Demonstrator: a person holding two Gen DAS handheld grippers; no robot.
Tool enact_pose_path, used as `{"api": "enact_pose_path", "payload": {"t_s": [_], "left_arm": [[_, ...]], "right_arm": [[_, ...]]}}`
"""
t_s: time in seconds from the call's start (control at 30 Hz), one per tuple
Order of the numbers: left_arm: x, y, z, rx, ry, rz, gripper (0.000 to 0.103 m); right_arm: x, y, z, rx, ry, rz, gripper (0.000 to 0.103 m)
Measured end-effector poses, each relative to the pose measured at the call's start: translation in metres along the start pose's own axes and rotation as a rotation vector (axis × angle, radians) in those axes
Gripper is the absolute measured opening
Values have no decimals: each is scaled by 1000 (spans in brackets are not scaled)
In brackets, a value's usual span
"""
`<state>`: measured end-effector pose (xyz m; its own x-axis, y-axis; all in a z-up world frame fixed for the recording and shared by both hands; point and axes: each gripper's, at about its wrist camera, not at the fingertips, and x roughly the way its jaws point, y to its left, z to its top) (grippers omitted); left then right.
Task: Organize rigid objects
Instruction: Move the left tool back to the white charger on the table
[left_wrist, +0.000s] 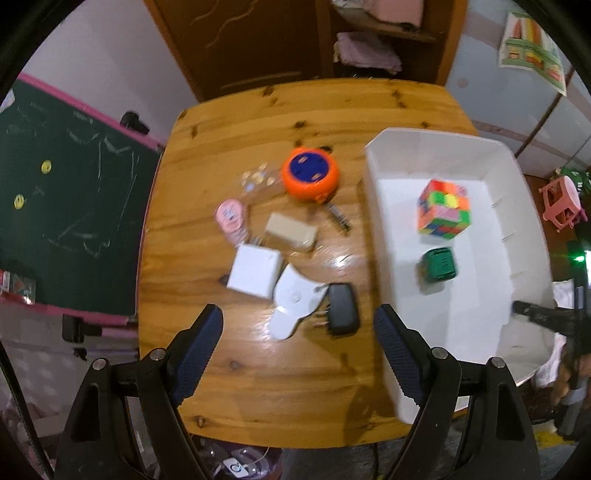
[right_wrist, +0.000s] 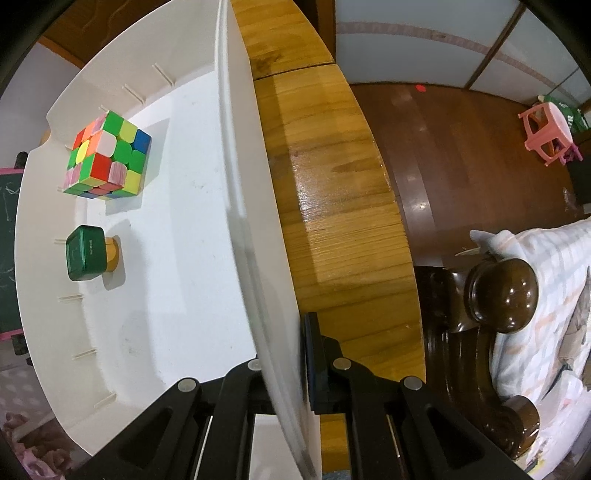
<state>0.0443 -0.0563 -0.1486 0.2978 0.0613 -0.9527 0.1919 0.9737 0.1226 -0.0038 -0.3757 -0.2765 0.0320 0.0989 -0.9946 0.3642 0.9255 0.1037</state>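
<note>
A white bin (left_wrist: 380, 229) stands on the right of the wooden table (left_wrist: 258, 387). In it are a Rubik's cube (left_wrist: 444, 207) and a green stamp (left_wrist: 438, 264). My left gripper (left_wrist: 299, 332) is open and empty above the table, just before a black charger (left_wrist: 342, 308). My right gripper (right_wrist: 286, 354) is shut on the bin's side wall (right_wrist: 240, 184); the cube (right_wrist: 107, 157) and stamp (right_wrist: 86, 254) show inside. On the table lie an orange round tape measure (left_wrist: 309, 172), a white box (left_wrist: 255, 271), a white flat piece (left_wrist: 291, 306), a beige block (left_wrist: 291, 230) and a pink item (left_wrist: 231, 216).
A small metal piece (left_wrist: 340, 218) lies near the bin. A green chalkboard (left_wrist: 66, 214) stands left of the table. A wooden cupboard (left_wrist: 295, 40) is behind. A dark wooden sofa arm (right_wrist: 498, 295) and a pink stool (right_wrist: 546, 133) are to the right.
</note>
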Motion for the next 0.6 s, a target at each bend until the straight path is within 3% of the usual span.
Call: {"api": "enact_pose_path", "payload": {"t_s": [0.23,0.43,0.6], "left_arm": [[31,46,-6,-76,75,-3,86],[61,71,-3,-146,144,-81,86],[87,70,7,-134,182,-129,86]], "right_arm": [[-14,4,-1,3,-17,-19,6],[-21,5,-7,11,-17,-32,7],[-21,3,-12,31,-31,-38,7]]}}
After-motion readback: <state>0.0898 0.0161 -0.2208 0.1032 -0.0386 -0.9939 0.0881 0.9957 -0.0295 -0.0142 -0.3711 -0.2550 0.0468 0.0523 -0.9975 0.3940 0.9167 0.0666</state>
